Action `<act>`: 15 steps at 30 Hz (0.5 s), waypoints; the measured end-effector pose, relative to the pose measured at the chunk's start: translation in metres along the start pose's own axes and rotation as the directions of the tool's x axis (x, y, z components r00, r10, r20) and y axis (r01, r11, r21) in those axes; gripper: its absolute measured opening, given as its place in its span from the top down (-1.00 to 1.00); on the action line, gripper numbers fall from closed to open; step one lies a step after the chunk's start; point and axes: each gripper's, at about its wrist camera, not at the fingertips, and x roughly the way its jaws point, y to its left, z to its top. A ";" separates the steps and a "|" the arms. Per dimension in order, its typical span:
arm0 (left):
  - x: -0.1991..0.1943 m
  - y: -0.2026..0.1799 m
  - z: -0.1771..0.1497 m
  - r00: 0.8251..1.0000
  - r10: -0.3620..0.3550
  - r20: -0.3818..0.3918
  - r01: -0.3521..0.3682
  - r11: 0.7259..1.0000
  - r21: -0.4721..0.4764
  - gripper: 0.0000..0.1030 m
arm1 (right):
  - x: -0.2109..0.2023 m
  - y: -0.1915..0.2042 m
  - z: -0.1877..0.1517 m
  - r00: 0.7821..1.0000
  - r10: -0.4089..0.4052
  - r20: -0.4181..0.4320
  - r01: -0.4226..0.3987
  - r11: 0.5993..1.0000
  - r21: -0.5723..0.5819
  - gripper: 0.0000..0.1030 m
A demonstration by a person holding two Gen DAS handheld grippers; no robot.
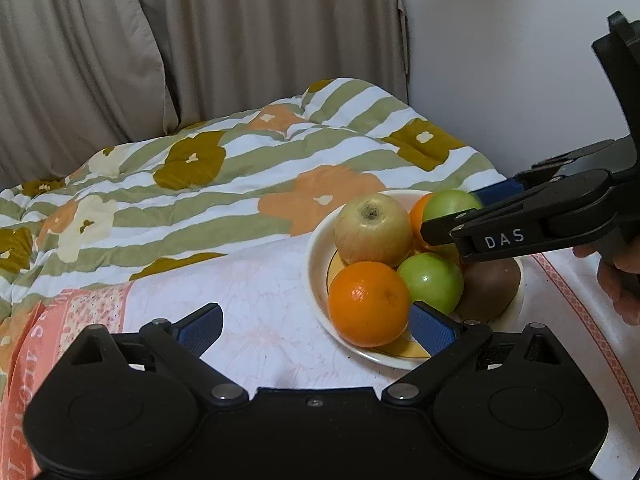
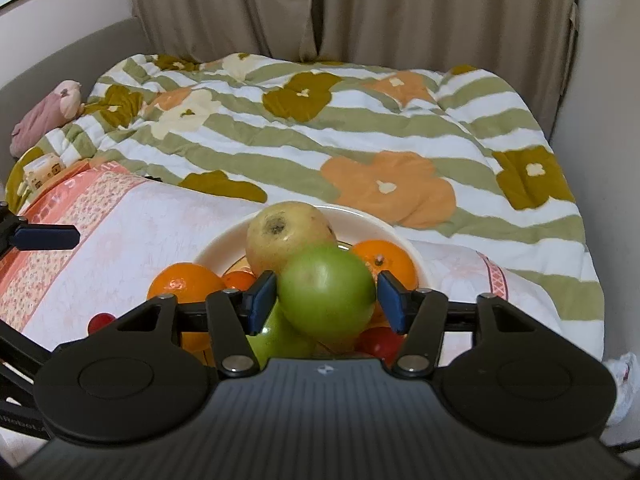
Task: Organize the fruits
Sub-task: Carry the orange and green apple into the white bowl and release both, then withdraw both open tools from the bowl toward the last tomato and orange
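Observation:
A white bowl [image 1: 316, 252] on the cloth holds a yellowish apple [image 1: 372, 229], an orange [image 1: 368, 304], a green apple [image 1: 432, 282], a brown kiwi [image 1: 492, 286] and a second orange [image 1: 420, 216]. My right gripper [image 2: 326, 294] is shut on another green apple [image 2: 328, 292] and holds it over the bowl [image 2: 216, 250]; it shows in the left wrist view [image 1: 452, 204]. My left gripper [image 1: 320, 324] is open and empty at the bowl's near left rim, its right pad beside the orange.
A pink-bordered white cloth [image 1: 248, 292] covers the surface. A striped floral quilt [image 1: 240, 168] lies behind, with beige curtains [image 1: 240, 40] beyond. Small red fruits [image 2: 382, 340] sit in the bowl. A pink plush [image 2: 44, 116] lies at the far left.

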 end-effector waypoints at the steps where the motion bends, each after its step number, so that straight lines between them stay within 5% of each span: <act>1: 0.000 0.001 0.000 1.000 0.002 -0.001 -0.002 1.000 -0.002 -0.96 | -0.002 0.001 -0.001 1.000 -0.010 0.010 0.010 1.000 -0.007 -0.82; 2: -0.001 0.000 -0.001 1.000 0.005 -0.003 -0.005 1.000 -0.005 -0.96 | -0.005 0.002 -0.002 1.000 -0.018 0.024 0.018 1.000 -0.013 -1.00; 15: -0.038 0.009 -0.007 1.000 0.015 0.011 -0.014 0.999 -0.045 -0.96 | -0.048 0.014 -0.010 0.996 -0.049 0.068 0.051 0.998 -0.025 -1.00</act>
